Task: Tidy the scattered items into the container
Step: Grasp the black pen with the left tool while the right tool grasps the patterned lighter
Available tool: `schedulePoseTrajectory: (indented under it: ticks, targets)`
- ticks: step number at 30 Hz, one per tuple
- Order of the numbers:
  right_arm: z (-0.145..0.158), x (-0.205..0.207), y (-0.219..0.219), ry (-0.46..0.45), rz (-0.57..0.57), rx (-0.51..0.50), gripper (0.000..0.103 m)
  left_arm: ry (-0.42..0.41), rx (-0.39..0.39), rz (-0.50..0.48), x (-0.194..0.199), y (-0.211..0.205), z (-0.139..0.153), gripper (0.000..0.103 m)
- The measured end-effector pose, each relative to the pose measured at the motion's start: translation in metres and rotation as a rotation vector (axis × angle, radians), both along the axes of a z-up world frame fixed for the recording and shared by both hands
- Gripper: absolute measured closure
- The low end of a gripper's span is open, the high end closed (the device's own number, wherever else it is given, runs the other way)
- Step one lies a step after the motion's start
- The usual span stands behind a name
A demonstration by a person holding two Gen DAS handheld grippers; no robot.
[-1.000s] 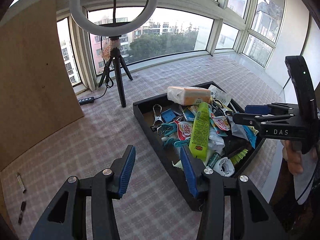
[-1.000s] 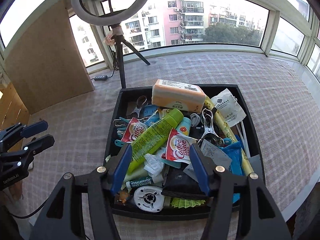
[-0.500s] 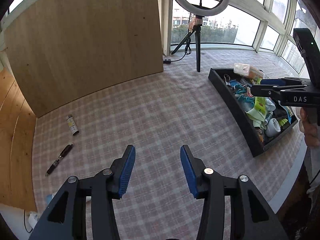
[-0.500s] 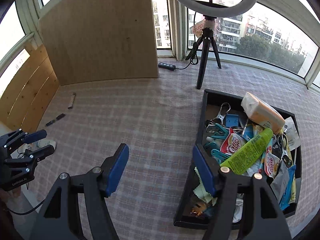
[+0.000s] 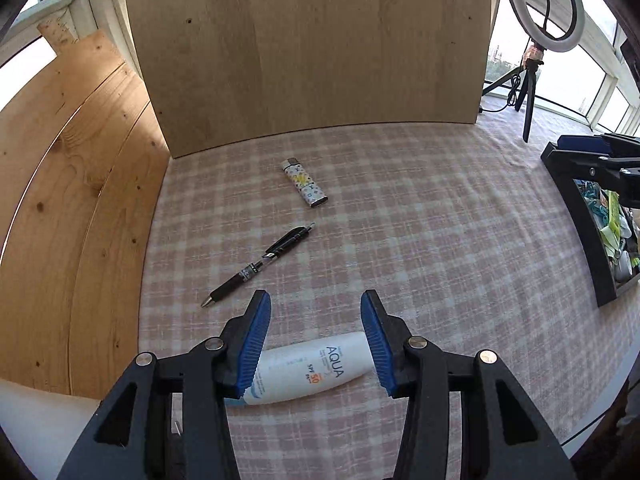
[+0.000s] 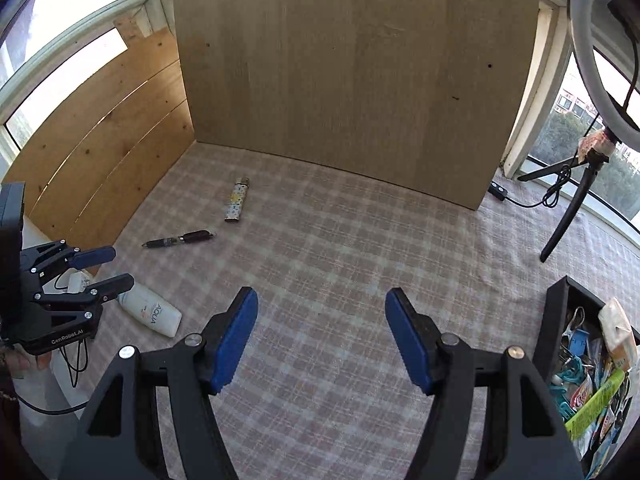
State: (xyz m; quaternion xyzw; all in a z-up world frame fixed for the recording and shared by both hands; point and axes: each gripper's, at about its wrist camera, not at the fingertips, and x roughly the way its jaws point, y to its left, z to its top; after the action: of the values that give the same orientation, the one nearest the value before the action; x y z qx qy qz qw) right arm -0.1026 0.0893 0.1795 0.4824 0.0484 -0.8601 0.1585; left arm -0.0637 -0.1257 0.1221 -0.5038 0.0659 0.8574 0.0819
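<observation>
A white AQUA sunscreen tube [image 5: 308, 368] lies on the checked cloth, and my left gripper [image 5: 315, 296] hangs open just above it, its blue pads clear of the tube. In the right wrist view the left gripper [image 6: 118, 267] hovers over that tube [image 6: 150, 312]. Beyond it lie a black pen [image 5: 260, 266] and a patterned lighter [image 5: 305, 183], seen again as the pen [image 6: 180, 239] and lighter [image 6: 237, 200]. My right gripper [image 6: 322, 292] is open over bare cloth, nothing between its pads. The black tray [image 6: 554, 320], full of several items, sits at the right.
An upright light wood panel [image 5: 312, 52] closes the back, and wooden boards [image 5: 68, 184] run along the left. A ring light on a tripod [image 6: 576, 200] with a cable stands at the back right. The table's front edge [image 5: 600, 396] curves close by.
Both views have swung left, away from the tray toward the pen, lighter and tube. The left gripper now hovers over the sunscreen tube. The right jaws stand slightly wider.
</observation>
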Motion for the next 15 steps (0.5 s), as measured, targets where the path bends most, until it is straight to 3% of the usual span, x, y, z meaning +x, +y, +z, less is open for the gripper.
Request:
schedulePoseTrajectory:
  ticks: [15]
  targets:
    - [-0.066, -0.109, -0.103, -0.163, 0.057, -0.019, 0.038, -0.121, -0.013, -0.010, -0.055, -0.039, -0.059, 0.058]
